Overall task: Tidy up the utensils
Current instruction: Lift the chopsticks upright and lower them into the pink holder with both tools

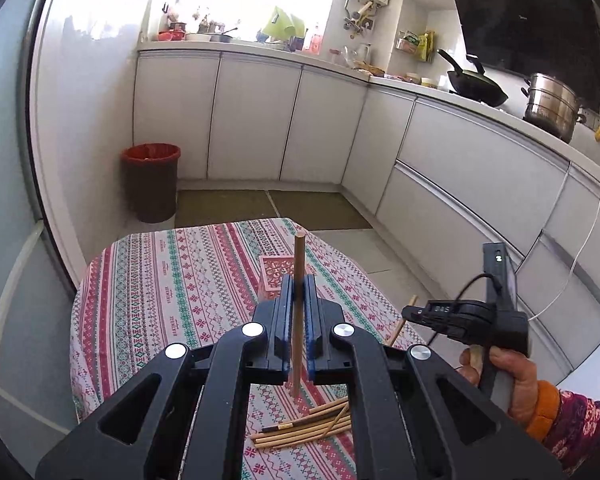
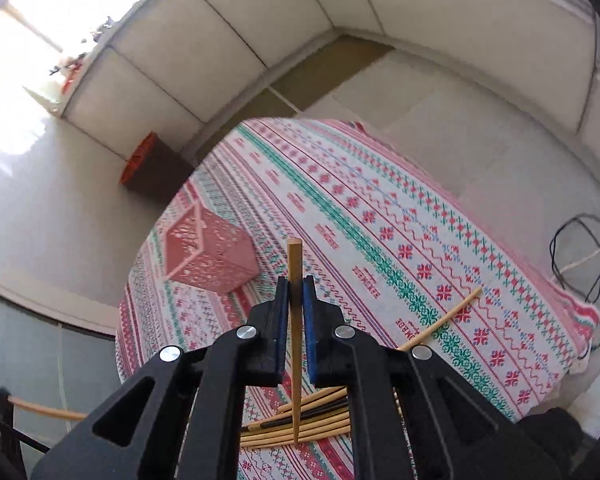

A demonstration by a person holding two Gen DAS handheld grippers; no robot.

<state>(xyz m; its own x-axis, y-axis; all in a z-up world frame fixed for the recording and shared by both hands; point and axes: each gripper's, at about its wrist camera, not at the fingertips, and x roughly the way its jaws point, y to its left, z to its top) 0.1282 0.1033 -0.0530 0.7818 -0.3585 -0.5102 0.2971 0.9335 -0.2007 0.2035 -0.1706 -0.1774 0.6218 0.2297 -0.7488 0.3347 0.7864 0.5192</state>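
Note:
My left gripper [image 1: 299, 292] is shut on a wooden chopstick [image 1: 299, 264] that stands upright between its blue pads, above the patterned tablecloth. My right gripper [image 2: 296, 292] is shut on another wooden chopstick [image 2: 295, 264], also upright. The right gripper shows in the left wrist view [image 1: 410, 313], to the right, over the table's edge. A pile of several loose chopsticks [image 1: 308, 426], one dark, lies on the cloth under both grippers and shows in the right wrist view [image 2: 312, 424]. A pink lattice basket [image 2: 210, 258] sits further away on the cloth and shows in the left wrist view [image 1: 274, 276].
One single chopstick [image 2: 444, 320] lies apart on the cloth to the right. The round table [image 1: 160, 280] stands in a kitchen with white cabinets [image 1: 256, 120]. A dark bin with a red liner [image 1: 151, 180] stands on the floor. A cable [image 2: 580, 256] lies by the table's right edge.

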